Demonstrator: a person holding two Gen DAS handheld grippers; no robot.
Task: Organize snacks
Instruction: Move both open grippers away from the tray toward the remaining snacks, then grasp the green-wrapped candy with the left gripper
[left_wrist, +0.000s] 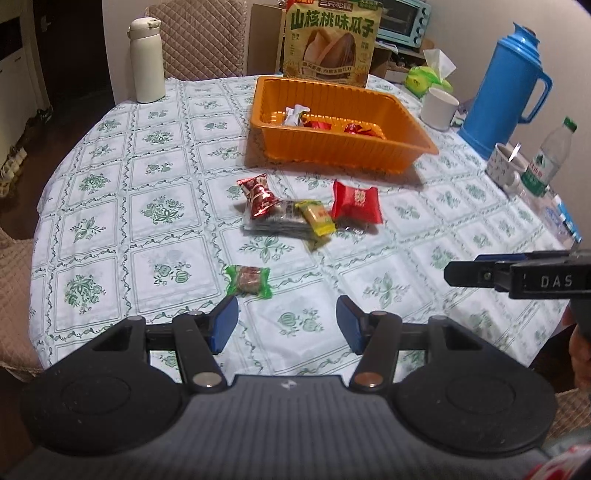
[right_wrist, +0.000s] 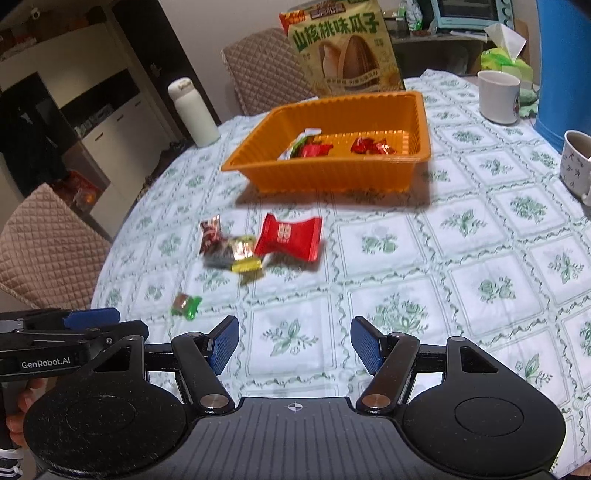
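Observation:
An orange tray (left_wrist: 295, 147) (right_wrist: 258, 162) stands at mid-table with a few wrapped snacks inside. In front of it lie loose snacks: a red packet (left_wrist: 356, 201) (right_wrist: 291, 238), a yellow candy (left_wrist: 317, 218) (right_wrist: 245, 264), a dark red foil candy (left_wrist: 258, 195) (right_wrist: 210, 232) on a flat dark packet (left_wrist: 277, 221), and a green-wrapped candy (left_wrist: 249, 280) (right_wrist: 186, 304) nearest me. My left gripper (left_wrist: 286, 321) is open and empty, just behind the green candy. My right gripper (right_wrist: 293, 339) is open and empty above the cloth.
A large sunflower-seed bag (left_wrist: 330, 37) leans behind the tray. A white flask (left_wrist: 146, 61) stands at the far left. A blue thermos (left_wrist: 506, 92), white cup (left_wrist: 439, 107), patterned mug (left_wrist: 506, 162), water bottle (left_wrist: 550, 155) and tissues (left_wrist: 428, 77) line the right side. Quilted chairs surround the table.

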